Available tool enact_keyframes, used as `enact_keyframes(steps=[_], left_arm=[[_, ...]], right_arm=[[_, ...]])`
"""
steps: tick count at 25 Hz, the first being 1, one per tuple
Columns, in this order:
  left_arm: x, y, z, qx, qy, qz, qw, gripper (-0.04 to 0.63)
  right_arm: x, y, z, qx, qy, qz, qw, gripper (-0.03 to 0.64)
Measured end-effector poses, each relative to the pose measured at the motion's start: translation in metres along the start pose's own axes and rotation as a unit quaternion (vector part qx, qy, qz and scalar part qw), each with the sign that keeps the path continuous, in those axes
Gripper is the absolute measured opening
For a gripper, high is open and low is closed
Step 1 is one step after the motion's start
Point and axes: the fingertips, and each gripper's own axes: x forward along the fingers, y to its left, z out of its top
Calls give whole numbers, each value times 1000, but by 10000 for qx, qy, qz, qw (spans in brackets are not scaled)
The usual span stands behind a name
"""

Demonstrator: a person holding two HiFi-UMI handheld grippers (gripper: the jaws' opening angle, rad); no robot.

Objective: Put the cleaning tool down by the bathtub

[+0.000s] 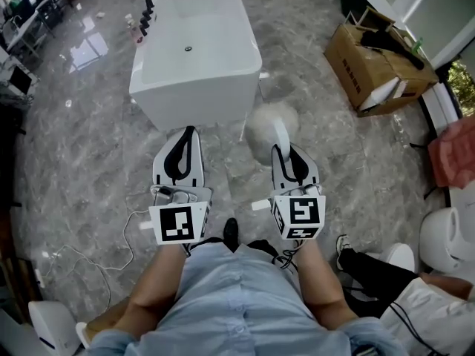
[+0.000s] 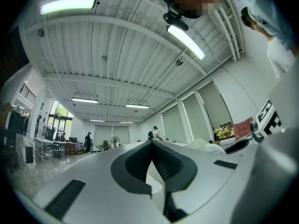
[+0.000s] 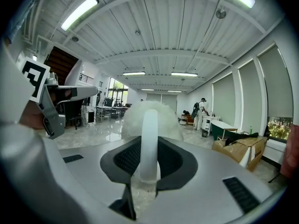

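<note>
While the left tongs [image 1: 185,136] sit pinched together on nothing, the right tongs [image 1: 286,154] clamp the smooth white handle of the cleaning tool [image 1: 261,128], whose fluffy round white head juts ahead of them above the floor [image 1: 74,162], near the bathtub [image 1: 197,58].

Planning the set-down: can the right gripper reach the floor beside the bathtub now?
Probably yes: the right gripper, clamped on the cleaning tool, is close to the bathtub, with only floor between.
</note>
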Motion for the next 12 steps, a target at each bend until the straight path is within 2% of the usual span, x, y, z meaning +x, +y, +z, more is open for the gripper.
enact_keyframes(steps=[4, 6, 12], left_arm=[[19, 13, -6, 98, -51, -11, 9999, 14], [29, 15, -11, 90, 59, -26, 9999, 14], [59, 10, -23, 72, 53, -151, 9998, 14]], right_arm=[[20, -3, 7, -40, -67, -26, 10000, 95], [29, -7, 10, -37, -79, -51, 9999, 95], [52, -24, 8, 9, -42, -118, 9999, 95]])
